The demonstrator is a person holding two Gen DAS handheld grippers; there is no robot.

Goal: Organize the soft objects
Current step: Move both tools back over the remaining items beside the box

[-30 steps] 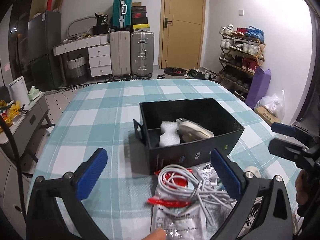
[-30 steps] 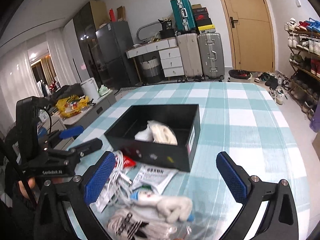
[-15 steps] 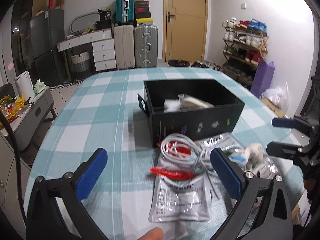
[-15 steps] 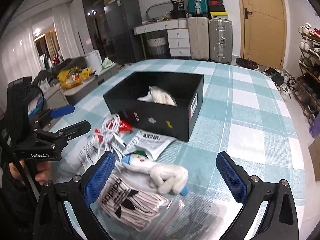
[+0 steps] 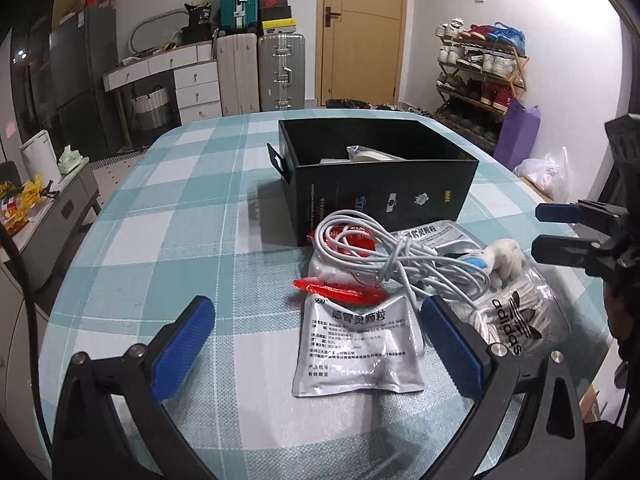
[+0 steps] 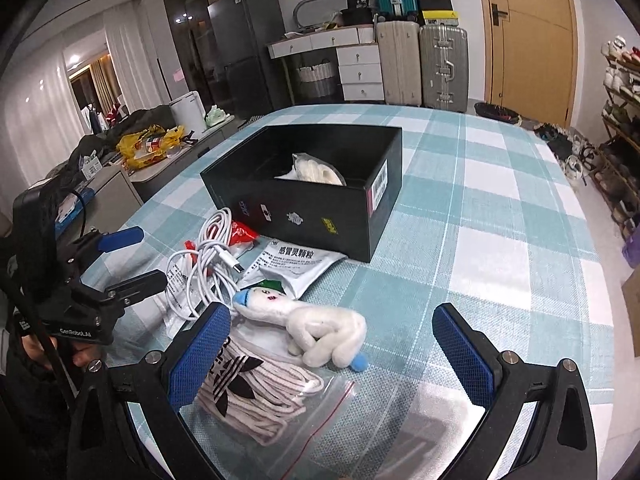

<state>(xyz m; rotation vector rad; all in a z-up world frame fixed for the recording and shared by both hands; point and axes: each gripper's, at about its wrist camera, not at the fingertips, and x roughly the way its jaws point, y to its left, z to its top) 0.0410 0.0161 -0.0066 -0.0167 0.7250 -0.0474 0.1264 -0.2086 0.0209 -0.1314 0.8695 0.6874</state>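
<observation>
Both grippers hanging wide apart and empty; plush toy (image 6: 320,330) lying crosswise just ahead between the right gripper (image 6: 330,350) jaws, left gripper (image 5: 316,346) facing the sachet (image 5: 356,350).

A box (image 5: 384,188) sits mid-table (image 5: 168,232); in front of it a cable (image 5: 384,256) lies on sachets (image 5: 356,344), a plush toy (image 6: 316,328) beside

Bare checked tablecloth (image 6: 500,216) right of the black box (image 6: 320,216); cable-and-packet clutter (image 5: 372,272) before it.
</observation>
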